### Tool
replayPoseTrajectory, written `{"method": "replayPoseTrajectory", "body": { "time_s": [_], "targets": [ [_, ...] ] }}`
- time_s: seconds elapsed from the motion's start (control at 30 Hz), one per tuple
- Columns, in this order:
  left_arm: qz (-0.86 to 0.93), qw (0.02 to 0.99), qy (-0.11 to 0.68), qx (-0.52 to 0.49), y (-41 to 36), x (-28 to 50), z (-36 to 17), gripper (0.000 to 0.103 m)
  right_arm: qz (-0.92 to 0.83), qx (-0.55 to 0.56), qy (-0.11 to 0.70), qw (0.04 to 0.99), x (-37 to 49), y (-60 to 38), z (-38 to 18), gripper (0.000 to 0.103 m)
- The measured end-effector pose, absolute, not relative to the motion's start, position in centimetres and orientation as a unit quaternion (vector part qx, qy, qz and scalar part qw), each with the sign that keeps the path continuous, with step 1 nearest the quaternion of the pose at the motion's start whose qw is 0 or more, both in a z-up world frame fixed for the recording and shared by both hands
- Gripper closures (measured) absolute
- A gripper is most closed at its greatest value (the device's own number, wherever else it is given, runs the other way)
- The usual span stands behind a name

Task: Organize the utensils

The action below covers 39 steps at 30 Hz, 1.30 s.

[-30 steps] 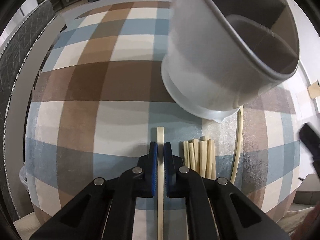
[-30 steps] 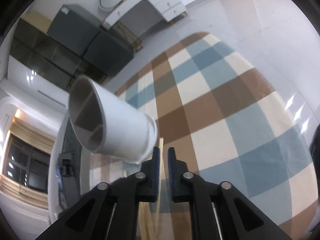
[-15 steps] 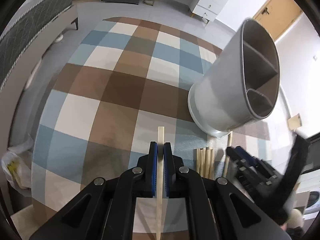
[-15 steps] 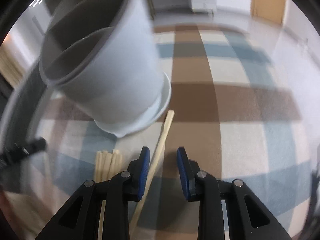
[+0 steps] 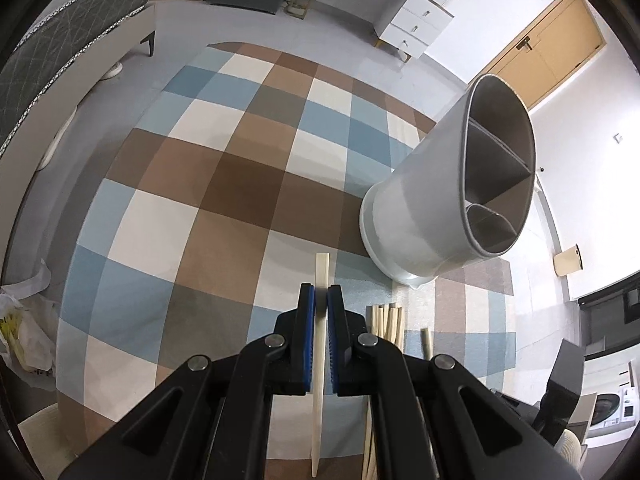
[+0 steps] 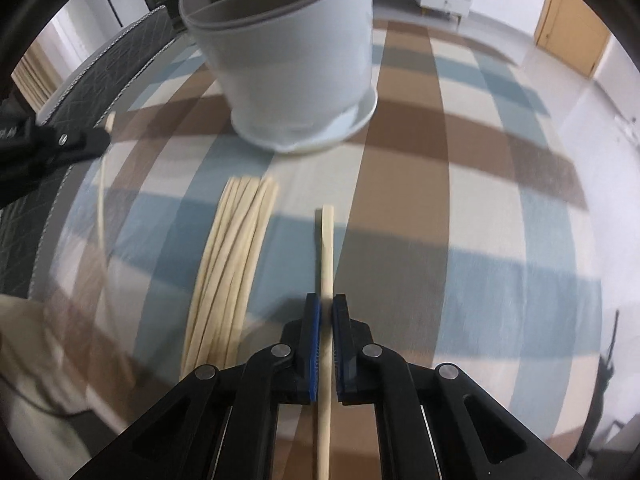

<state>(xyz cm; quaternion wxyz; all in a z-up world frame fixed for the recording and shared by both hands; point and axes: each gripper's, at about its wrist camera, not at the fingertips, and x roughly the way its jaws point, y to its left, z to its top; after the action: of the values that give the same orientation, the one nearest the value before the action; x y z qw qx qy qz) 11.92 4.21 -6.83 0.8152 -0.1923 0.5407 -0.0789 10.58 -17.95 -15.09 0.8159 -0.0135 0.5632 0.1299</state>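
Note:
My left gripper (image 5: 321,294) is shut on a pale wooden chopstick (image 5: 322,270), held above the checkered cloth. My right gripper (image 6: 327,304) is shut on another chopstick (image 6: 327,248) that points toward the holder. A white utensil holder (image 5: 448,200) with grey inner compartments stands ahead and to the right of the left gripper; in the right wrist view the holder (image 6: 288,60) stands straight ahead. A bundle of several chopsticks (image 6: 230,256) lies on the cloth left of the right gripper and shows in the left wrist view (image 5: 386,320) too.
The checkered cloth (image 5: 200,200) covers the floor area. A grey sofa (image 5: 60,40) runs along the left. A white drawer unit (image 5: 416,20) and a wooden door (image 5: 536,56) stand at the back. The left gripper (image 6: 52,144) shows at the left edge of the right wrist view.
My right gripper has closed on a chopstick that lay between its open fingers. My left gripper has risen and pulled back with its chopstick, so the holder looks farther away.

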Motion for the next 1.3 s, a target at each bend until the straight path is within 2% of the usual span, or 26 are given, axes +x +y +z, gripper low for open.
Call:
{"method": "replayPoseTrajectory", "body": {
  "time_s": [0.13,0.23,0.33,0.4,0.43,0.67,0.93,1.3],
  "targets": [
    [-0.081,0.816,0.539,-0.195,4.3,12.0,-6.7,0.101,0.125,-0.015,0.563,0.817,11.2,-18.0,-15.0,0.093],
    [-0.081,0.815,0.539,-0.198,4.5,12.1,-6.7,0.101,0.12,-0.03,0.556,0.822,12.7,-17.2,-15.0,0.075],
    [-0.084,0.814,0.541,-0.196,4.4,12.2,-6.9,0.101,0.115,-0.048,0.543,0.83,14.4,-16.2,-15.1,0.073],
    [-0.088,0.816,0.54,-0.185,4.1,12.2,-6.8,0.101,0.115,-0.049,0.538,0.834,14.8,-16.0,-15.2,0.082],
    [-0.089,0.818,0.539,-0.181,4.0,12.1,-6.7,0.101,0.114,-0.05,0.532,0.837,15.3,-15.9,-15.2,0.097],
    [-0.103,0.832,0.525,-0.15,2.8,11.0,-4.9,0.101,0.126,0.015,0.501,0.856,14.4,-18.3,-13.6,0.097],
    [-0.108,0.853,0.495,-0.123,1.9,8.0,-1.6,0.101,0.158,0.153,0.382,0.898,9.6,-22.2,-6.6,0.098],
    [-0.113,0.875,0.463,-0.085,1.1,5.8,2.4,0.102,0.172,0.192,0.303,0.917,6.6,-22.7,-2.8,0.098]
  ]
}}
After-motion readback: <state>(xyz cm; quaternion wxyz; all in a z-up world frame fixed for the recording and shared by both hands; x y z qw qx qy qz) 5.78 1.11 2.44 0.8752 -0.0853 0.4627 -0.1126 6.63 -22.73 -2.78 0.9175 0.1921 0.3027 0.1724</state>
